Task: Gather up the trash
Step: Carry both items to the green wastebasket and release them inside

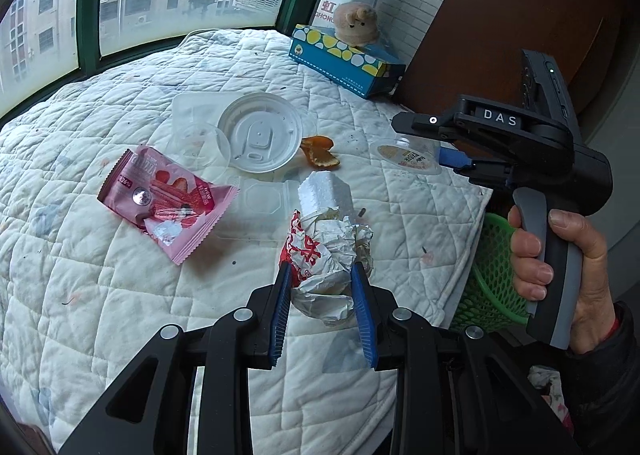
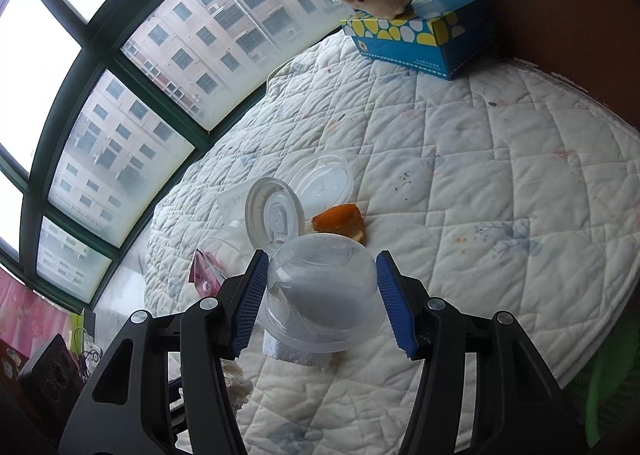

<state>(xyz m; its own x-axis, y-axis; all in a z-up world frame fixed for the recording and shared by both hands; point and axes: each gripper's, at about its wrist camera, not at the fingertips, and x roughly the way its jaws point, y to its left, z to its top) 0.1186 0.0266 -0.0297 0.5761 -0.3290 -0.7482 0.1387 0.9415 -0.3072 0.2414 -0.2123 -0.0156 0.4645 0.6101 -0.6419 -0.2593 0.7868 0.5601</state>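
My left gripper [image 1: 321, 269] is shut on a crumpled white paper wrapper with red print [image 1: 328, 255], held just above the quilted white cover [image 1: 120, 295]. In the right wrist view my right gripper [image 2: 322, 259] is shut on an upturned clear plastic cup [image 2: 320, 287], with both blue pads against its sides. The left wrist view shows that gripper [image 1: 424, 143] at the right in a person's hand, the labelled cup [image 1: 408, 157] in its jaws. On the cover lie a pink snack wrapper [image 1: 168, 203], a white lid [image 1: 260, 135], an orange peel [image 1: 320, 153] and a white foam block [image 1: 324, 191].
A green mesh basket [image 1: 488, 275] hangs below the cover's right edge. A blue tissue box [image 1: 348, 59] with a plush toy [image 1: 356, 25] on top stands at the far corner. Clear plastic trays [image 1: 264, 199] lie mid-cover. Windows bound the far side, a brown panel the right.
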